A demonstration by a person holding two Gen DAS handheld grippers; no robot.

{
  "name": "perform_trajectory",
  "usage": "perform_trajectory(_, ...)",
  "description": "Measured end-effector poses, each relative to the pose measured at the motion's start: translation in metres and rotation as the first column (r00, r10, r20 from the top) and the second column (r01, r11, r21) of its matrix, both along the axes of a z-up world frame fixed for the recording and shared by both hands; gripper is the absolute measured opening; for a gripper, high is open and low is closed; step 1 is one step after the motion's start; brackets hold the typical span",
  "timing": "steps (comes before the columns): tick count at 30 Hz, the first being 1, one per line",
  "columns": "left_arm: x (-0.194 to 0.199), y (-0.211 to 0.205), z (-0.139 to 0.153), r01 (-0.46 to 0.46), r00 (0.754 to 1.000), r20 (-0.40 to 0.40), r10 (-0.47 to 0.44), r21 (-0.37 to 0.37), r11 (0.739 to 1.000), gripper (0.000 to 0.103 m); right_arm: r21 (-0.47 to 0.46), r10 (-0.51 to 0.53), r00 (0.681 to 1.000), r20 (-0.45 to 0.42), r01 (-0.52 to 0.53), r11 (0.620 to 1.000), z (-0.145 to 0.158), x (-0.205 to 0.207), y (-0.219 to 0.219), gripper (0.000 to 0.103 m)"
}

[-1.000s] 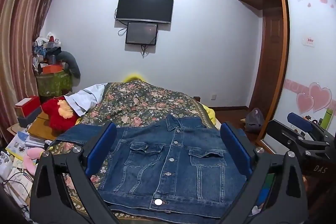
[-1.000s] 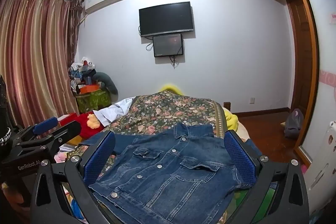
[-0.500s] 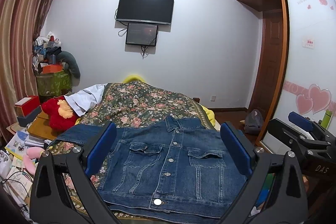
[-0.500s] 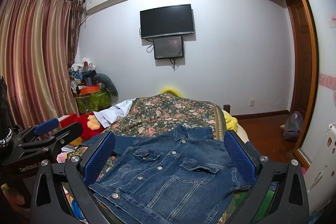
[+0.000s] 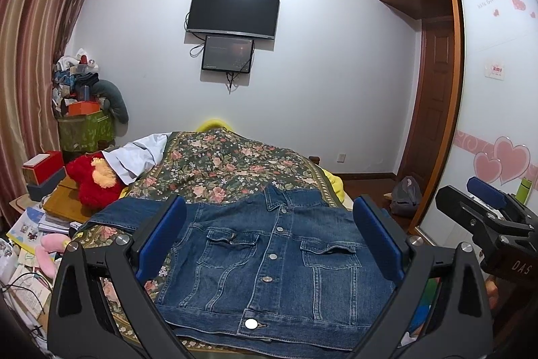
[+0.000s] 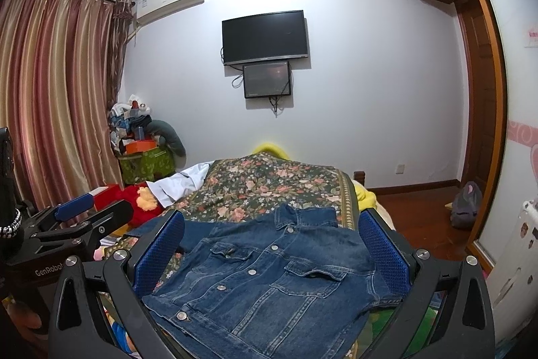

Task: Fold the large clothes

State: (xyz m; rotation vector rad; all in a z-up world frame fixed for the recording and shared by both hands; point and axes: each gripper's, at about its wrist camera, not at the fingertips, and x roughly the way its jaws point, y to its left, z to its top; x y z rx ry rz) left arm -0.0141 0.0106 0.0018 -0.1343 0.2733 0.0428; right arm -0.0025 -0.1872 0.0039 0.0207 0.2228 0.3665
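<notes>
A blue denim jacket (image 5: 275, 261) lies flat, front up and buttoned, on the floral bedspread (image 5: 232, 167); its left sleeve stretches out to the left (image 5: 134, 214). It also shows in the right wrist view (image 6: 269, 278). My left gripper (image 5: 269, 244) is open and empty, held above the jacket's near end. My right gripper (image 6: 272, 251) is open and empty, also above the jacket. The right gripper shows at the right edge of the left wrist view (image 5: 487, 211), and the left gripper at the left edge of the right wrist view (image 6: 77, 221).
A red plush toy (image 5: 90, 180) and a white garment (image 5: 134, 153) lie at the bed's left side. Boxes, books and clutter (image 5: 37, 224) crowd the floor on the left. A wardrobe (image 5: 497, 123) and a door (image 5: 433, 110) stand on the right.
Both grippers have tilted up very slightly; the jacket has not moved and both grippers stay open.
</notes>
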Motion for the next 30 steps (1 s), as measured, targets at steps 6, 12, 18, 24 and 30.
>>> perform_trajectory(6,0.0016,-0.0005,0.0005,0.0,1.0,0.0,0.0,0.0,1.0,0.1,0.0,-0.002,1.0,0.001,0.002,1.0,0.0005,0.0006,-0.0011,0.103)
perform_trajectory(12,0.0014,-0.0002,0.0007,0.0,1.0,0.001,0.0,0.001,1.0,0.1,0.001,-0.001,1.0,0.002,0.001,1.0,0.0019,-0.0009,-0.0017,0.103)
perform_trajectory(18,0.0036,-0.0016,0.0002,-0.002,1.0,0.002,0.002,0.003,1.0,0.101,0.001,-0.001,1.0,0.003,0.001,1.0,0.0032,-0.001,-0.0024,0.103)
perform_trajectory(24,0.0018,-0.0013,0.0006,-0.005,1.0,0.009,0.005,0.007,1.0,0.101,0.001,-0.001,1.0,0.003,0.001,1.0,0.0032,-0.0012,-0.002,0.103)
perform_trajectory(30,-0.0007,-0.0012,0.0001,-0.003,1.0,0.012,0.003,0.007,1.0,0.101,0.001,-0.001,1.0,0.004,0.001,1.0,0.0028,-0.001,-0.002,0.103)
